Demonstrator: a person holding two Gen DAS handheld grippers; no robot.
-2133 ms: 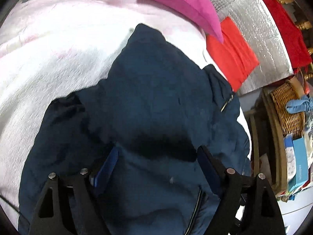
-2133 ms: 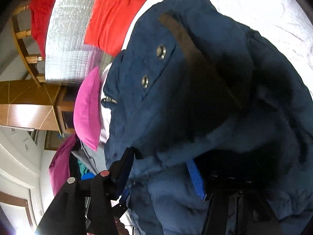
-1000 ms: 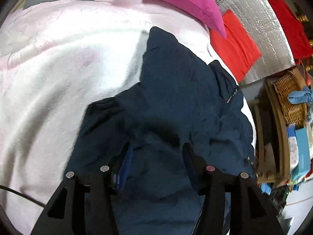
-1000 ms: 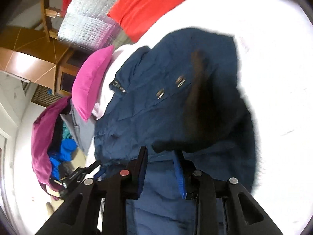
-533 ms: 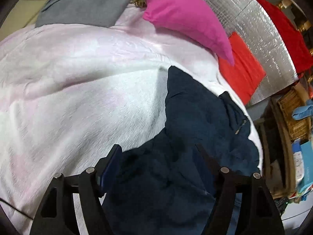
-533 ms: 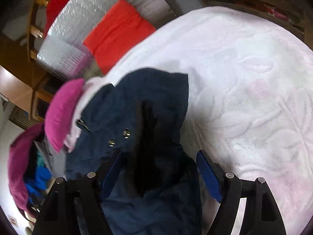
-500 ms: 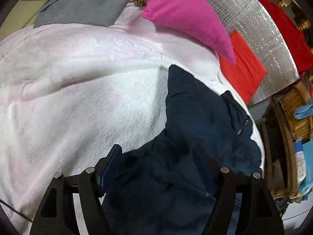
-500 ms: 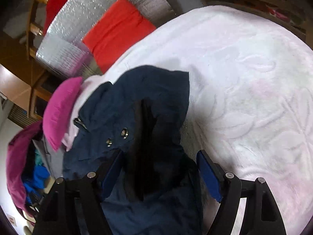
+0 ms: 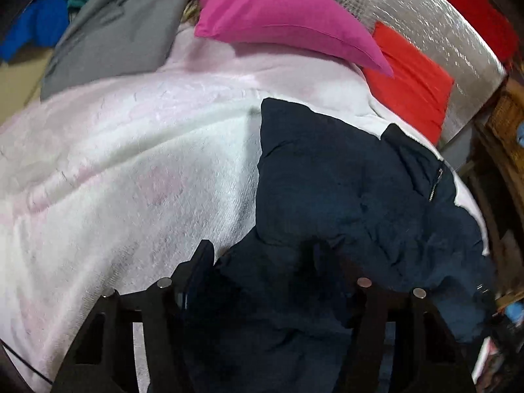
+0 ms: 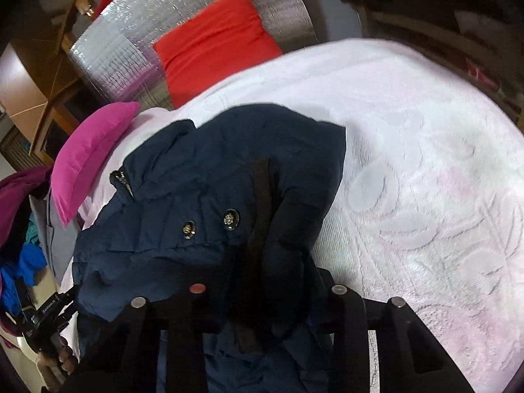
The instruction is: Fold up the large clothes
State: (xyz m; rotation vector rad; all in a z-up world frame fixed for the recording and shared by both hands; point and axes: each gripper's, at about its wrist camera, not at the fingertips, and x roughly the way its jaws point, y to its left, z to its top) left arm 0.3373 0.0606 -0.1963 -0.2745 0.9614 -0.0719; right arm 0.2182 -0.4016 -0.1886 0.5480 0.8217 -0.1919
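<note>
One white-pink plush bedspread (image 10: 425, 170); on it one bunched navy padded jacket (image 10: 209, 203) bearing two metal snaps (image 10: 229, 219). One magenta pillow (image 9: 281, 16), one red cushion (image 10: 213, 42). Left gripper (image 9: 262, 258): jaws just narrowed, straddling jacket cloth; grip uncertain. Right gripper (image 10: 258, 281): jaws just closed, pinching a jacket fold.

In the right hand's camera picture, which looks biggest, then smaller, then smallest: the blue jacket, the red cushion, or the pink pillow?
1. Jacket: it looks biggest by far, though it also lies nearest the camera.
2. Red cushion.
3. Pink pillow: it looks a bit smaller than the cushion, but the fisheye edge squashes it, so those two are close.
</note>
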